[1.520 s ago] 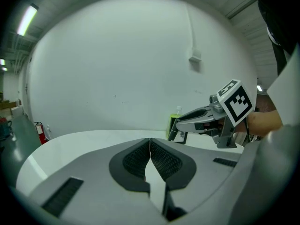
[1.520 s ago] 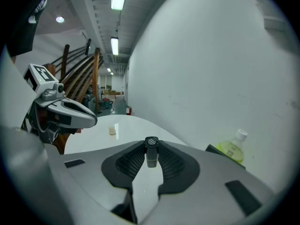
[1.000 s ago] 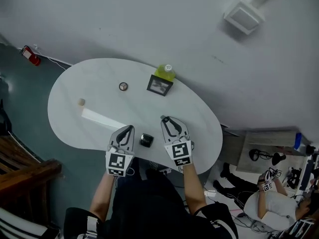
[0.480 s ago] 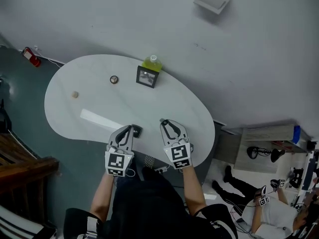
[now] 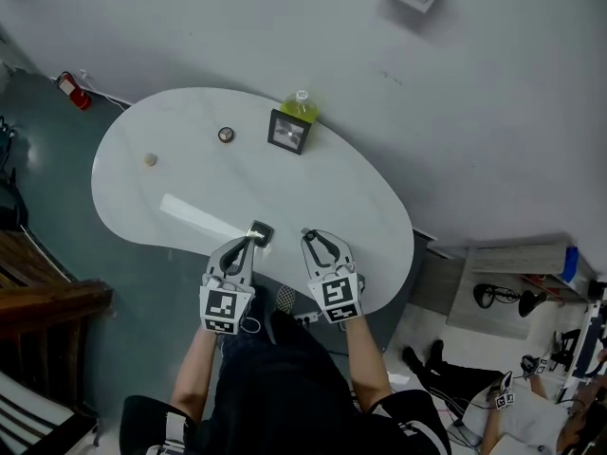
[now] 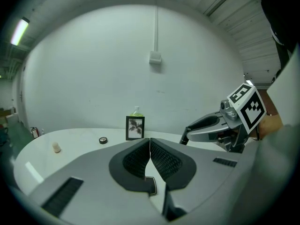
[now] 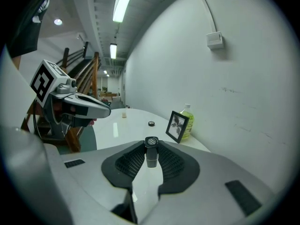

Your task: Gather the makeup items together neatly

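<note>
Jaws of the right gripper [image 7: 151, 147] clench a small square-capped tube [image 7: 151, 157]. Left gripper's [image 6: 150, 143] jaws are pressed together, empty, over the white desk [image 5: 313, 192].

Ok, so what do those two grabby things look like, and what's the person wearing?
Both the left tongs and the right tongs are smooth silver-grey shells that taper to a point, lined inside with black ribbed pads. Each carries a white cube at the back, printed with black square markers. The person's sleeves are black with white stripes.
</note>
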`<state>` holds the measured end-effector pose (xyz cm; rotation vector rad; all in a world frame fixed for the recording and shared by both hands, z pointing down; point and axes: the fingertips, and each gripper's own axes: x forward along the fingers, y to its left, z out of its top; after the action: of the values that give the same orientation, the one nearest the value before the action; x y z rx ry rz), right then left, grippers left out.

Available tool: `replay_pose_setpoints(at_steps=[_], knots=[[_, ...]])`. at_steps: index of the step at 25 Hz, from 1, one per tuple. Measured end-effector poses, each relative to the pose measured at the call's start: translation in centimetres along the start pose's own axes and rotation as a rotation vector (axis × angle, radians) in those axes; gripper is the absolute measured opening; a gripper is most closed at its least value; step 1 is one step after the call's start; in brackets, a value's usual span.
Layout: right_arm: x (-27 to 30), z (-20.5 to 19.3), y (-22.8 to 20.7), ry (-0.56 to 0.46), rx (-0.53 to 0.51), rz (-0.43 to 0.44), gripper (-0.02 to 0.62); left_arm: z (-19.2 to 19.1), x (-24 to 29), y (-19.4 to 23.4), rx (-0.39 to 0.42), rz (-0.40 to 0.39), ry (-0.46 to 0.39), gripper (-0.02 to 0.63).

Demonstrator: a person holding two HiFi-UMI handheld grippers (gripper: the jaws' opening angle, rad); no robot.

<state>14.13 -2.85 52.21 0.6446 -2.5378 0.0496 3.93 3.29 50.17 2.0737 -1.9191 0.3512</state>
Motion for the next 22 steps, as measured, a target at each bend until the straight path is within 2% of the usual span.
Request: replay_pose_setpoints(at_steps=[11, 15, 22], knots=[[3.0, -3.8, 3.3, 0.065, 0.022, 0.067, 0.106, -4.1, 0.7, 1.6, -0.017, 0.001, 0.067, 0.02], [4.6, -6.6, 3.8, 0.102, 0.04, 0.076, 0.106, -6.2, 1.5, 2.0, -0.031, -0.011, 0.092, 0.02], [6.3, -8.5, 4.2, 0.136, 0.048, 0.076, 0.106, -8.9, 2.6, 2.3, -0.042, -0.03, 0.128, 0.02]])
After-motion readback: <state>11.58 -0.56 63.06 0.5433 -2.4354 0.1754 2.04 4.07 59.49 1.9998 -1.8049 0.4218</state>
